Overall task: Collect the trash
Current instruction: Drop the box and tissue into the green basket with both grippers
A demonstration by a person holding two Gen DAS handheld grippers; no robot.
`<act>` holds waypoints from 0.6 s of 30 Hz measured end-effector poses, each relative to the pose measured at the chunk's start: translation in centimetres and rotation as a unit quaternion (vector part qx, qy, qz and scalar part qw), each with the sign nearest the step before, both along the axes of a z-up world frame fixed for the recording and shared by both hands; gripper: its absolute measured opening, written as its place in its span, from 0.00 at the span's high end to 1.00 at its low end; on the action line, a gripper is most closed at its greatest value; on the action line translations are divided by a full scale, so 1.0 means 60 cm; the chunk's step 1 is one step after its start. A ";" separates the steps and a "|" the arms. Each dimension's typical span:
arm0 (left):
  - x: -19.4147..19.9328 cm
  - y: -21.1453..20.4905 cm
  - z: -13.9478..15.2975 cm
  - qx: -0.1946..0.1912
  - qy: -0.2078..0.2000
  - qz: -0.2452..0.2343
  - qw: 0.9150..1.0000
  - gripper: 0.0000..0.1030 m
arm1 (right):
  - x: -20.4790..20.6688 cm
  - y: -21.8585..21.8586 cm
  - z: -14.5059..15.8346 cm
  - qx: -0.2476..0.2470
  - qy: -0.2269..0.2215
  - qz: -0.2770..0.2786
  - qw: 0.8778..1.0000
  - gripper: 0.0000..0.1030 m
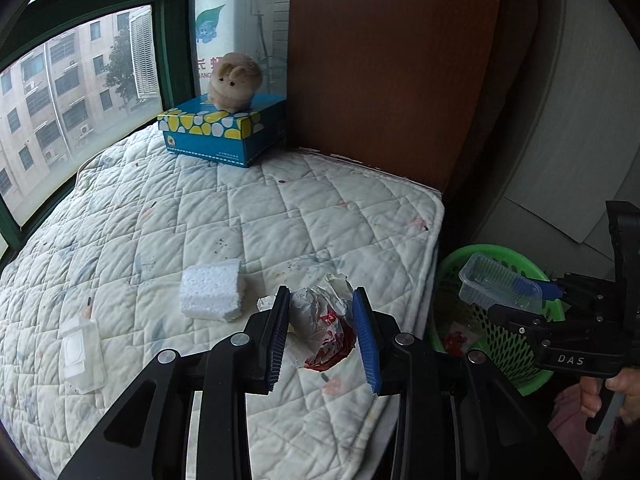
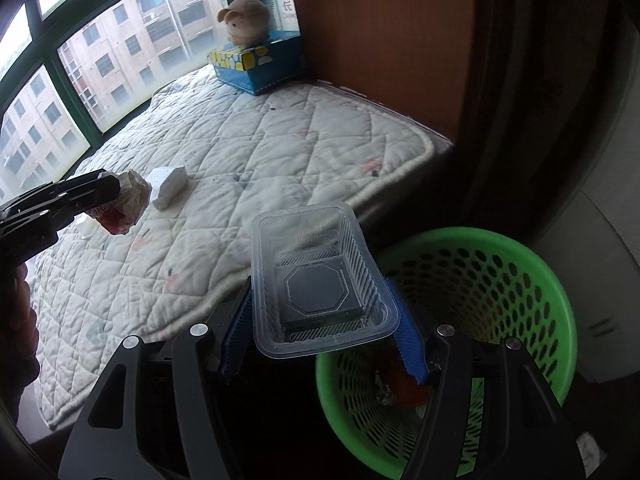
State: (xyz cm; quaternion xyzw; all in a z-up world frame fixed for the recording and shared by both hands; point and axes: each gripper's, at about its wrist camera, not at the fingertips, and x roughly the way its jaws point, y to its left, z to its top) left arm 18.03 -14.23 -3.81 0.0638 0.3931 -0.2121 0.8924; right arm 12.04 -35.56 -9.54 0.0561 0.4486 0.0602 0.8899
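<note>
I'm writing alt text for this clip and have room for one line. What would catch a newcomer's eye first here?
Probably the right gripper clamped on a clear plastic tray beside the bright green basket off the mattress edge. Next, the left gripper gripping a crumpled red-and-white wrapper above the quilted mattress. At the far end, a plush toy sits on a blue tissue box by the window.

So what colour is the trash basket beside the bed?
Bright green mesh basket, clearest in the right wrist view.
</note>
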 end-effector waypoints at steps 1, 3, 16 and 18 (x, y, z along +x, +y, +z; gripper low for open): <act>-0.004 -0.010 0.001 0.000 0.000 -0.006 1.000 0.70 | -0.008 -0.010 -0.001 0.000 0.001 -0.006 1.000 0.39; -0.012 -0.029 0.001 0.001 0.001 -0.017 1.000 0.70 | -0.023 -0.027 -0.005 -0.001 0.003 -0.019 1.000 0.39; -0.049 -0.141 -0.010 0.018 0.011 -0.078 0.997 0.70 | -0.095 -0.147 -0.026 0.000 0.016 -0.107 0.994 0.29; -0.053 -0.156 -0.013 0.020 0.013 -0.086 0.996 0.70 | -0.105 -0.162 -0.027 0.004 0.013 -0.118 0.993 0.28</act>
